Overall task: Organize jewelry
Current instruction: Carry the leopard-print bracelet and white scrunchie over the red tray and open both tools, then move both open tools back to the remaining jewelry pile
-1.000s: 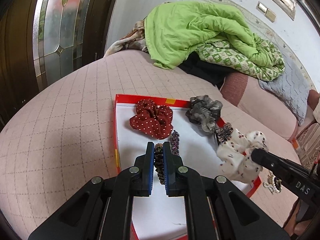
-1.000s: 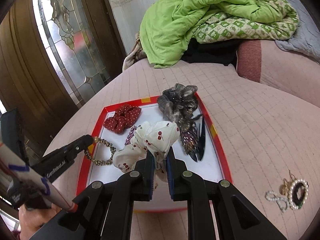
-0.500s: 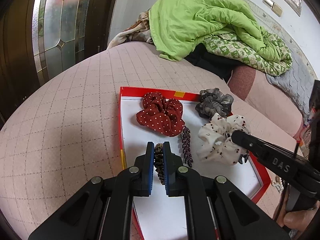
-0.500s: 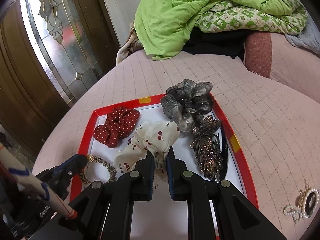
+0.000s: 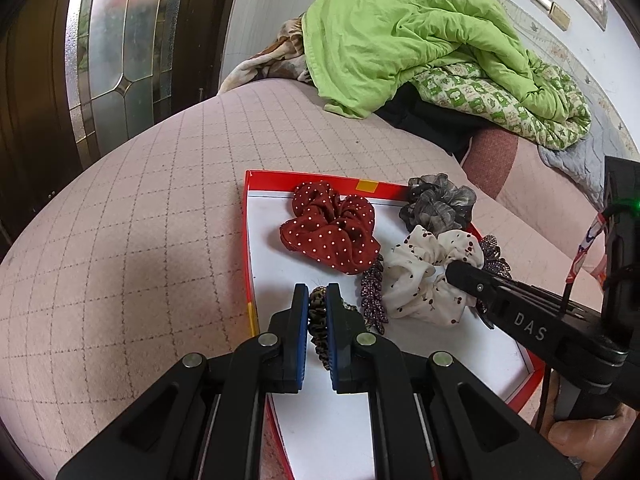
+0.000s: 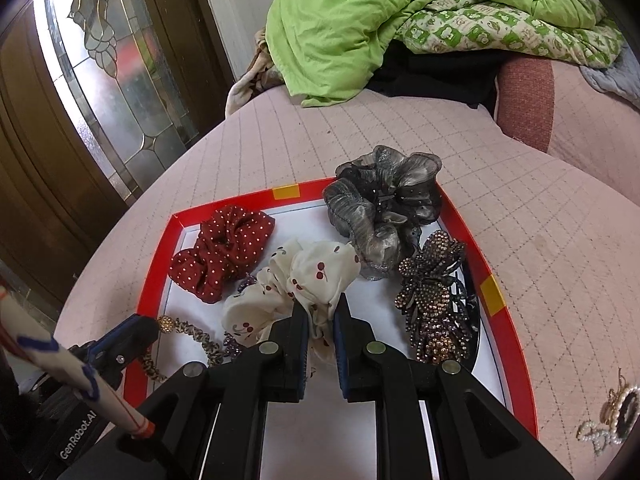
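Where the left gripper (image 5: 317,298) clamps the leopard-print hair tie (image 5: 319,328), its fingers cover most of the band; only a short length shows between the blue pads in the left wrist view. In the right wrist view the same tie curves out from the gripper tip over the near left corner of the tray (image 6: 502,276), with a gold bead beside the tip. Whether the tie rests on the tray floor or hangs just above it cannot be determined.

The right gripper (image 6: 321,312) is clenched on the white cherry-print scrunchie (image 6: 296,280), which lies near the tray centre. The gripped fold is hidden between the fingers.

Tray contents, counted:
- Three scrunchies: the white one, a red dotted scrunchie (image 5: 330,228) at the far left, a grey sheer scrunchie (image 6: 380,204) at the far right, lapping the rim.
- One rhinestone hair clip (image 6: 434,304) along the right side, partly overlying a dark comb-like piece that is hard to make out.
- One purple beaded clip (image 5: 372,292), partly hidden under the white scrunchie.

The tray is flat, white inside, with a red rim and yellow tape patches; its near edge is cut off by the grippers. It sits on a pink quilted cover (image 5: 140,240). A pearl brooch (image 6: 612,416) lies off the tray to the right, near the frame edge. A green blanket (image 5: 400,40) is heaped behind.
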`<state>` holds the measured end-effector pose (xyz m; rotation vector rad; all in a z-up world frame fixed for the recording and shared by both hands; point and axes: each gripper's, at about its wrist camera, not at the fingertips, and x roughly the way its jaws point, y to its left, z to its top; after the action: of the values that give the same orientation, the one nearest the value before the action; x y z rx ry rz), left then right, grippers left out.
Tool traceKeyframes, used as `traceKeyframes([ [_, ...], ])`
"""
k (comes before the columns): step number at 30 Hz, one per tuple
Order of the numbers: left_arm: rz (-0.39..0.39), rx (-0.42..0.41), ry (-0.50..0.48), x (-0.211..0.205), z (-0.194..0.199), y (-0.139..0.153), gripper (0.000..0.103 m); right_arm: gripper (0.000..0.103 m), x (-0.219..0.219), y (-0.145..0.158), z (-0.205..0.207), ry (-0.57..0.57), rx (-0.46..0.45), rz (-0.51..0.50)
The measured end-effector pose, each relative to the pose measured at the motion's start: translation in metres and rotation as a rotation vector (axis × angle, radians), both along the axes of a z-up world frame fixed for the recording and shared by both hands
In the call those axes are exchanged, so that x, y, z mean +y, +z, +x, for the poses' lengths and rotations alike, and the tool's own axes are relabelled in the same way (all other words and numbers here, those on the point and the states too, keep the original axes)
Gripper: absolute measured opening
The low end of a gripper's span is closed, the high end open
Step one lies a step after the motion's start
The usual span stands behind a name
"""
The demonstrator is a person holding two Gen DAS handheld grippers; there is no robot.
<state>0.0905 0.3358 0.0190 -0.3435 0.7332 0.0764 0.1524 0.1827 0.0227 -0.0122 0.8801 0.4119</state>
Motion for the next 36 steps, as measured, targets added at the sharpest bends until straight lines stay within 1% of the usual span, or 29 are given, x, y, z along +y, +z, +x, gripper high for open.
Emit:
traceKeyframes([
  [6,0.008,0.01,-0.006,-0.003,0.001,-0.001,0.008,0.015,-0.002,-0.003,0.002,-0.014,0.01,-0.008],
  [9,0.01,0.009,-0.008,-0.003,0.001,0.0,0.01,0.019,-0.005,-0.002,0.003,-0.019,0.013,-0.005],
  [11,0.015,0.005,-0.007,-0.005,0.001,0.001,0.019,0.027,-0.007,-0.001,0.002,-0.025,0.014,-0.001],
  [13,0.022,-0.001,-0.005,-0.005,0.0,0.002,0.024,0.031,-0.01,0.001,0.002,-0.029,0.018,0.012],
  [14,0.024,-0.003,-0.005,-0.005,0.0,0.003,0.024,0.032,-0.01,0.002,0.001,-0.03,0.018,0.016],
  [21,0.033,-0.016,-0.001,-0.006,-0.001,0.008,0.025,0.033,-0.014,0.013,-0.005,-0.027,-0.004,0.03],
  [25,0.043,-0.031,0.004,-0.007,-0.003,0.013,0.032,0.034,-0.017,0.021,-0.009,-0.024,-0.023,0.032],
  [36,0.071,-0.066,0.012,-0.016,-0.008,0.023,0.035,0.034,-0.036,0.039,-0.022,-0.023,-0.042,0.068],
])
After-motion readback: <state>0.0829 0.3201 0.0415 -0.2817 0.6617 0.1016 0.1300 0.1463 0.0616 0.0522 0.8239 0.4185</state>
